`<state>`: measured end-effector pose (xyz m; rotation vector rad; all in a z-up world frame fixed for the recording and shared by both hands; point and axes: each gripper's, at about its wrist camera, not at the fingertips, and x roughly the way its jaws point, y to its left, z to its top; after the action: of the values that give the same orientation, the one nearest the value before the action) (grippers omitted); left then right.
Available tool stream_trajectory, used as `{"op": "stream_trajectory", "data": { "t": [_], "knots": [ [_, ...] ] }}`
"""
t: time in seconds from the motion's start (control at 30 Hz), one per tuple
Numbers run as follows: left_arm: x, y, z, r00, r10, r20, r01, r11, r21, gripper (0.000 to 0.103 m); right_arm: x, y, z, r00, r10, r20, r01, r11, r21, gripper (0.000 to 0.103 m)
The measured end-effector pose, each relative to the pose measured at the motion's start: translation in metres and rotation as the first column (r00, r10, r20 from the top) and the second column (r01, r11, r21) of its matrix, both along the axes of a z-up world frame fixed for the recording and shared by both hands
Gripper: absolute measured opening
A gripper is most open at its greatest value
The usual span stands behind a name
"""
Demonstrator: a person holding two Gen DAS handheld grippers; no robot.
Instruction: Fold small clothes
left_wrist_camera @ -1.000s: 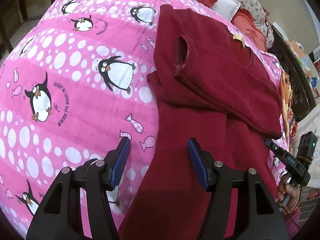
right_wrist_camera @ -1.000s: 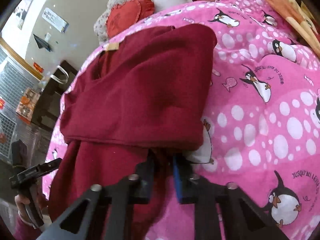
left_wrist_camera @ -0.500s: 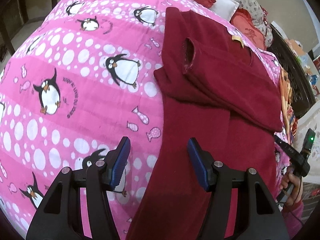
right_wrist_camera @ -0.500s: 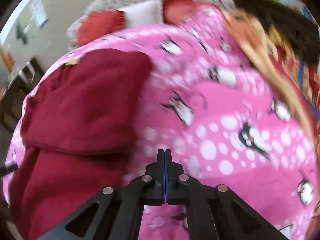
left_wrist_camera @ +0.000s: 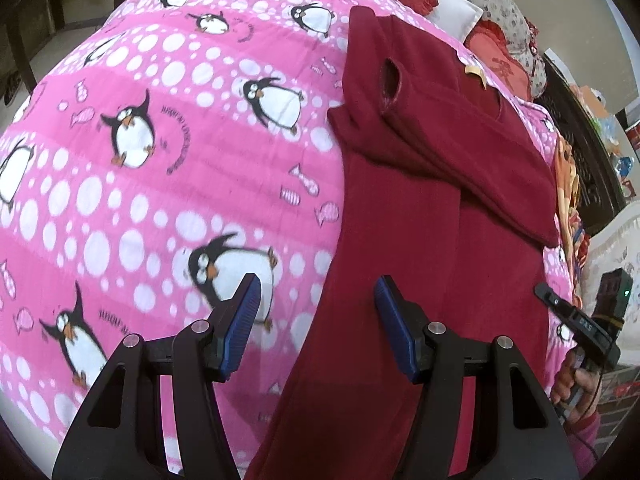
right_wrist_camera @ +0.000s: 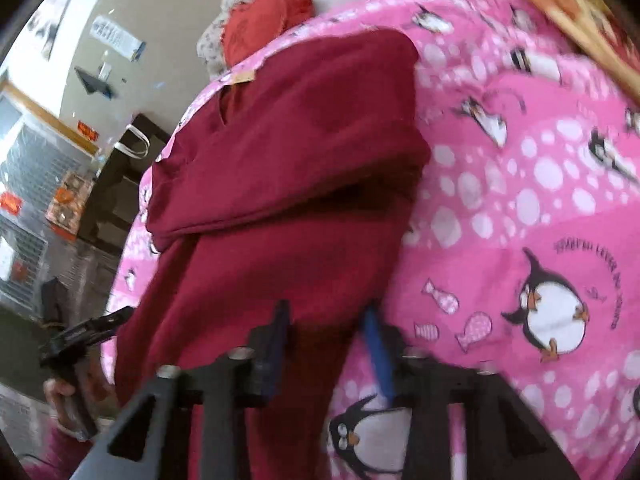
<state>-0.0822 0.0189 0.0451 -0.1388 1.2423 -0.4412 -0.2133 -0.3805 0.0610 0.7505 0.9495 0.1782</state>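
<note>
Sweater half folded; both grippers moved to its near end.
Penguin blanket (left_wrist_camera: 160, 184) lay under the maroon sweater (left_wrist_camera: 440, 240), whose sleeves were already crossed over its chest. Left gripper (left_wrist_camera: 316, 320) straddled the sweater's left edge, jaws wide, holding nothing. Right gripper (right_wrist_camera: 328, 332), closed beside the sweater half a second before, now showed parted jaws over its right edge, blurred, apparently no grip yet. Judged: bottom fold next.

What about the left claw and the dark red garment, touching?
Cannot tell. In the left wrist view the open left gripper overlaps the dark red garment, but neither contact nor gap shows.
</note>
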Motion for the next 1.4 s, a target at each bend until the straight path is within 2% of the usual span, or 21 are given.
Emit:
{"op": "stream_trajectory", "data": {
  "t": [0.07, 0.13, 0.23, 0.33, 0.4, 0.47, 0.5, 0.53, 0.63, 0.7, 0.73, 0.83, 0.97, 1.07, 1.2, 1.33, 1.4],
  "knots": [
    [-0.005, 0.003, 0.001, 1.000, 0.001, 0.000, -0.001, 1.000, 0.000, 0.060, -0.002, 0.001, 0.009, 1.000, -0.005, 0.018, 0.006, 0.998, -0.068, 0.006],
    [-0.009, 0.005, 0.001, 1.000, 0.003, 0.000, -0.003, 1.000, 0.003, 0.060, -0.006, -0.002, 0.004, 1.000, -0.005, -0.008, 0.003, 0.992, -0.126, 0.006],
    [-0.014, 0.005, -0.002, 1.000, 0.009, -0.017, -0.009, 1.000, 0.015, 0.059, -0.004, -0.002, -0.012, 0.999, -0.020, -0.035, 0.016, 0.995, -0.098, 0.006],
    [-0.024, 0.004, 0.002, 1.000, 0.002, -0.016, -0.002, 1.000, 0.017, 0.060, -0.014, -0.002, 0.002, 1.000, -0.017, -0.007, 0.016, 0.996, -0.086, 0.006],
    [-0.029, 0.004, 0.006, 1.000, -0.004, -0.006, 0.004, 1.000, 0.022, 0.059, -0.021, 0.003, 0.016, 1.000, 0.000, -0.008, -0.001, 0.993, -0.116, 0.012],
    [-0.032, 0.006, 0.008, 1.000, -0.001, -0.004, 0.002, 1.000, 0.023, 0.060, -0.032, 0.008, 0.034, 0.998, 0.052, 0.040, -0.047, 0.994, -0.103, 0.024],
    [-0.033, 0.006, 0.009, 1.000, 0.000, -0.005, 0.000, 1.000, 0.021, 0.060, -0.036, 0.011, 0.040, 0.996, 0.070, 0.056, -0.064, 0.993, -0.094, 0.036],
    [-0.034, 0.006, 0.010, 1.000, 0.001, -0.006, 0.000, 1.000, 0.019, 0.060, -0.043, 0.017, 0.049, 0.991, 0.103, 0.085, -0.096, 0.992, -0.081, 0.044],
    [-0.037, 0.004, 0.011, 1.000, 0.001, -0.010, 0.000, 1.000, 0.018, 0.059, -0.055, 0.036, 0.064, 0.969, 0.201, 0.143, -0.198, 0.980, -0.030, 0.047],
    [-0.041, 0.003, 0.013, 1.000, -0.011, -0.015, 0.011, 1.000, 0.017, 0.059, -0.062, 0.047, 0.060, 0.959, 0.256, 0.123, -0.262, 0.964, 0.033, 0.047],
    [-0.044, 0.002, 0.014, 1.000, -0.022, -0.014, 0.022, 1.000, 0.016, 0.059, -0.070, 0.051, 0.053, 0.955, 0.283, 0.093, -0.288, 0.956, 0.051, 0.047],
    [-0.054, 0.002, 0.018, 0.999, -0.044, 0.001, 0.044, 0.999, 0.023, 0.060, -0.093, 0.054, 0.034, 0.948, 0.317, 0.018, -0.318, 0.948, 0.026, 0.047],
    [-0.066, 0.009, 0.016, 0.998, -0.061, -0.005, 0.061, 0.998, 0.033, 0.060, -0.130, 0.042, 0.002, 0.943, 0.311, -0.121, -0.313, 0.950, -0.002, 0.047],
    [-0.070, 0.015, 0.012, 0.998, -0.059, -0.023, 0.060, 0.997, 0.038, 0.060, -0.145, 0.030, -0.001, 0.952, 0.274, -0.140, -0.274, 0.962, 0.018, 0.048],
    [-0.072, 0.021, 0.007, 0.998, -0.039, -0.052, 0.041, 0.999, 0.028, 0.060, -0.142, 0.029, 0.012, 0.963, 0.255, -0.089, -0.256, 0.967, 0.001, 0.048],
    [-0.076, 0.025, 0.008, 0.998, -0.040, -0.056, 0.041, 0.999, 0.014, 0.060, -0.126, 0.039, 0.024, 0.962, 0.271, -0.009, -0.270, 0.960, 0.076, 0.050],
    [-0.078, 0.027, 0.008, 0.997, -0.051, -0.060, 0.051, 0.999, 0.006, 0.060, -0.118, 0.046, 0.024, 0.959, 0.282, -0.006, -0.281, 0.957, 0.075, 0.050]
  ]
}}
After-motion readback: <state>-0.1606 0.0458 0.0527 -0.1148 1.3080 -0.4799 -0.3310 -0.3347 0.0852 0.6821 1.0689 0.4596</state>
